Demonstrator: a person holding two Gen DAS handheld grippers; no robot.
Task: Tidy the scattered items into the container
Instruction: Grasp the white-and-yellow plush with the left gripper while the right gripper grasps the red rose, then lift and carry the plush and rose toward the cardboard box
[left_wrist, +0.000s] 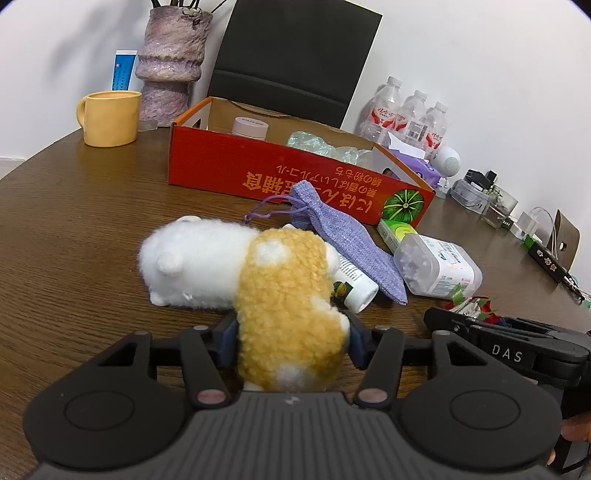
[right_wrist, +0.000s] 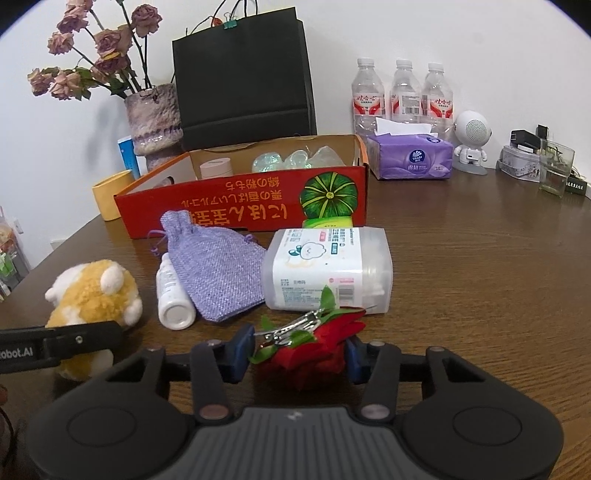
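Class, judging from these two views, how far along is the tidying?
Done: a pale lidded jar and crinkled clear plastic lie in the red cardboard box. In hand: left gripper clamps the yellow-and-white plush toy; right gripper brackets the red fabric rose. Left: purple woven pouch, white bottle, cotton-swab box.

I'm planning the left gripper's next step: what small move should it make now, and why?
Probably lift: the left gripper has its pads against both sides of the plush hamster, which lies on the table outside the red cardboard box. Raise it clear of the white bottle beside it first.
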